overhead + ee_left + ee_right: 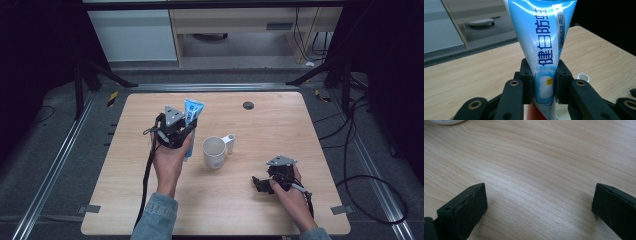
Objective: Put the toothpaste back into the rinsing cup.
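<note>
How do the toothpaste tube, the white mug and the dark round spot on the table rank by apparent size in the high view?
1. toothpaste tube, though partly hidden by the left gripper and raised nearer the camera, so unsure against the mug
2. white mug
3. dark round spot

Your left gripper [181, 131] and right gripper [264, 184] are both black, and each carries a grey three-cornered plate [173, 116] on top. Round brass-ringed screw holes [514, 83] dot the arms behind the left one's two flat black pads [526, 85]. A black cable [147, 175] trails from each gripper toward you. You wear blue denim sleeves [156, 220].
</note>
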Tool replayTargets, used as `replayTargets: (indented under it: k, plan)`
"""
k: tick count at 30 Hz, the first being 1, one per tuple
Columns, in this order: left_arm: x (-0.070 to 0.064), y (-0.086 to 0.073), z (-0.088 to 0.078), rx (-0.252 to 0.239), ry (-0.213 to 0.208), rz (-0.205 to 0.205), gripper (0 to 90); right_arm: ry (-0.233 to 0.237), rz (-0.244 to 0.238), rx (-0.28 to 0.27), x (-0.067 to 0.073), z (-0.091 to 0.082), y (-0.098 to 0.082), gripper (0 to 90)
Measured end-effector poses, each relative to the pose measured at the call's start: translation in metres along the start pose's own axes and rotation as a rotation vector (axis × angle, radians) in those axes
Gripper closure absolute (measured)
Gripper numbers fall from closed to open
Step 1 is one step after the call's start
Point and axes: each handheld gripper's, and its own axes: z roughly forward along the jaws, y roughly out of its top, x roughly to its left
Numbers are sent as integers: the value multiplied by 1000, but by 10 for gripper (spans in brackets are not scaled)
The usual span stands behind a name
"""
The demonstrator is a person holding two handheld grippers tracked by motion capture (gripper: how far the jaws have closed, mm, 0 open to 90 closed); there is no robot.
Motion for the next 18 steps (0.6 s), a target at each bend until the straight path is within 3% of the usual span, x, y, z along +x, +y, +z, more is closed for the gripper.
replayTargets:
  k: [2, 18]
  plan:
    - [0, 5, 2, -18, -15, -17, 723, 0, -2, -1, 0, 0, 0, 3]
    - [-12, 27, 6, -101, -18, 32, 724, -2, -1, -1, 0, 0, 0, 3]
